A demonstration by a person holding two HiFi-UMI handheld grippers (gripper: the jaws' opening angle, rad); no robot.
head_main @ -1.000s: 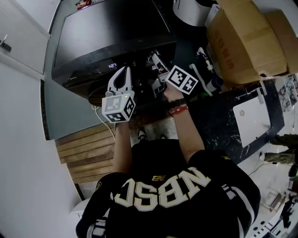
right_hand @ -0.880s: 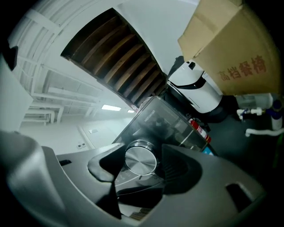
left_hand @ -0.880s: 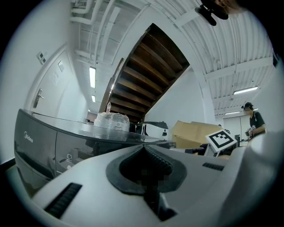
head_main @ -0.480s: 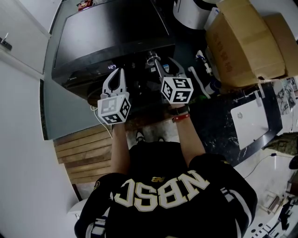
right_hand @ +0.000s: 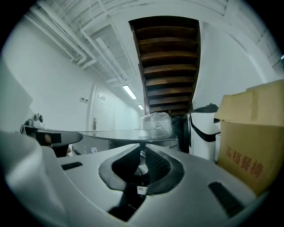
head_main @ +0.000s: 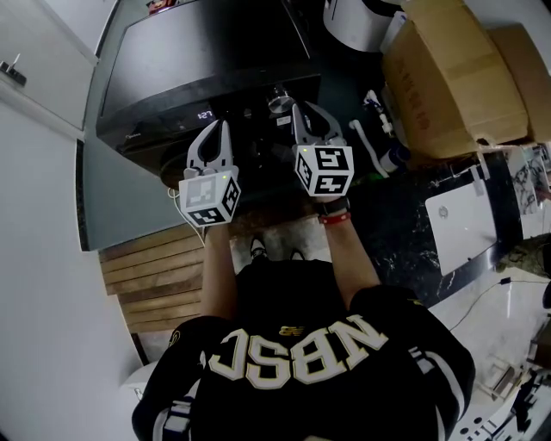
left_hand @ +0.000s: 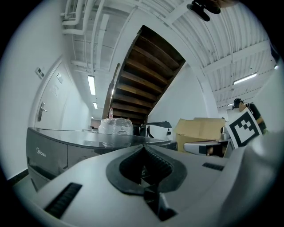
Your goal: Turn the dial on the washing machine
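The dark washing machine (head_main: 198, 52) fills the upper left of the head view, its lit display (head_main: 205, 114) on the front panel. The small silver dial (head_main: 277, 100) sits right of the display. My right gripper (head_main: 301, 110) is at the dial's right side. Its jaws are closing, and in the right gripper view the gripper (right_hand: 141, 150) shows only a narrow gap, with the silver dial (right_hand: 140, 168) caught between the pads. My left gripper (head_main: 215, 129) hangs in front of the panel left of the dial. Its jaws (left_hand: 143, 147) are shut on nothing.
A large cardboard box (head_main: 448, 69) stands right of the machine, with a white bin (head_main: 353, 21) behind it. Bottles and cables (head_main: 383, 142) lie on the dark floor at the right. Wooden steps (head_main: 155, 276) are at the lower left. A white door (head_main: 34, 103) is at the far left.
My right gripper swung up and left to the dial, and its jaws went from wide open to nearly together. The left gripper drifted slightly left.
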